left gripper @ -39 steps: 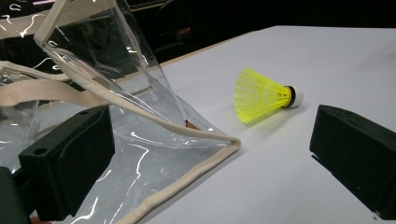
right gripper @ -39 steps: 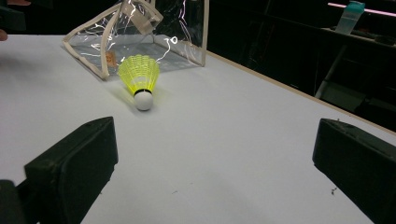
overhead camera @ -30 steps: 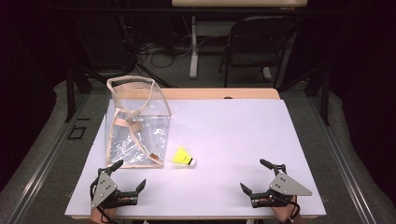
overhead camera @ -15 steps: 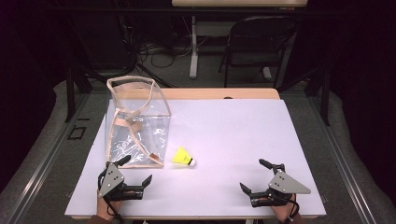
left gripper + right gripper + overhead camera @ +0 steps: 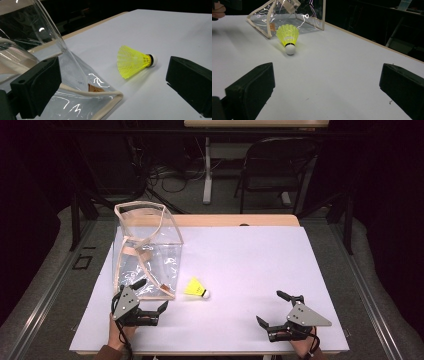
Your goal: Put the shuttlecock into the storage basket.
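Note:
A yellow shuttlecock (image 5: 196, 288) (image 5: 135, 61) (image 5: 288, 37) with a white cork tip lies on its side on the white table (image 5: 250, 265). Just left of it stands a clear plastic bag (image 5: 145, 252) (image 5: 37, 50) (image 5: 287, 15) with beige trim and straps. My left gripper (image 5: 148, 296) (image 5: 112, 85) is open near the table's front left, at the bag's front corner, aimed toward the shuttlecock. My right gripper (image 5: 273, 309) (image 5: 327, 90) is open at the front right, nothing between its jaws, the shuttlecock farther off ahead of it.
A folding chair (image 5: 280, 170), table legs and cables stand on the floor beyond the table's far edge. A wooden strip (image 5: 235, 221) runs along the far edge. Open white tabletop lies between the grippers and to the right.
My left gripper has moved forward and turned right, coming up to the bag's front corner and pointing toward the shuttlecock. The right gripper has hardly moved.

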